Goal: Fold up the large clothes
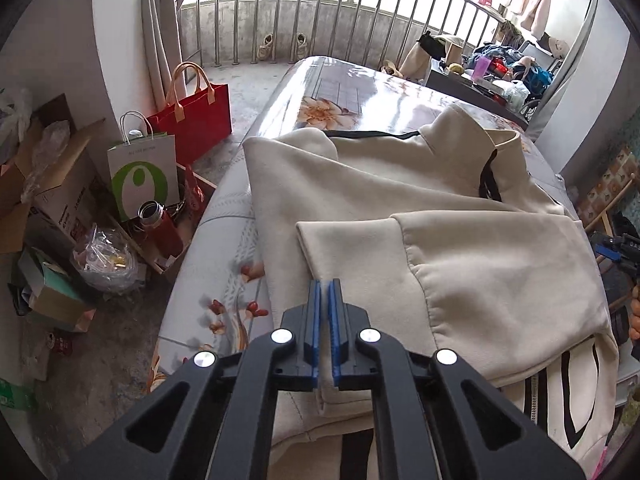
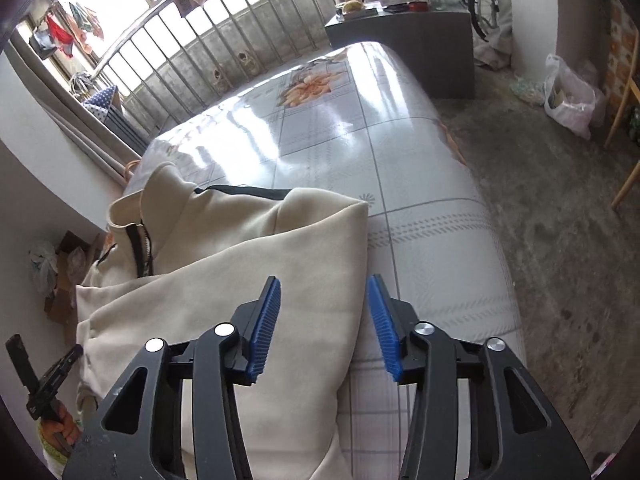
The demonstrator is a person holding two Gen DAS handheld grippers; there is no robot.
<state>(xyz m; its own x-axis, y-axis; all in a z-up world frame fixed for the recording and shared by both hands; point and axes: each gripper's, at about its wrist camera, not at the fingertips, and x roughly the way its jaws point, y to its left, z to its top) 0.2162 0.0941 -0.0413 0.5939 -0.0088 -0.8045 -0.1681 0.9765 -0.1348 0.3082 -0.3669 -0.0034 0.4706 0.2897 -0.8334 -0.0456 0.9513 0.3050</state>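
The cream sweatshirt [image 1: 400, 208] lies spread across the glossy floral counter [image 2: 360, 128], its sleeves already laid in over the body and its near hem hanging off the front edge. The left gripper [image 1: 325, 286] has its blue fingers [image 1: 316, 320] pressed together on a fold of fabric at the near left edge. The right gripper [image 2: 323, 292] straddles the opposite side edge with fingers [image 2: 266, 316] partly apart, cloth between them but not yet pinched. The step in hand looks like gripping both near corners; next, the right must close, then both lift and carry the hem toward the collar.
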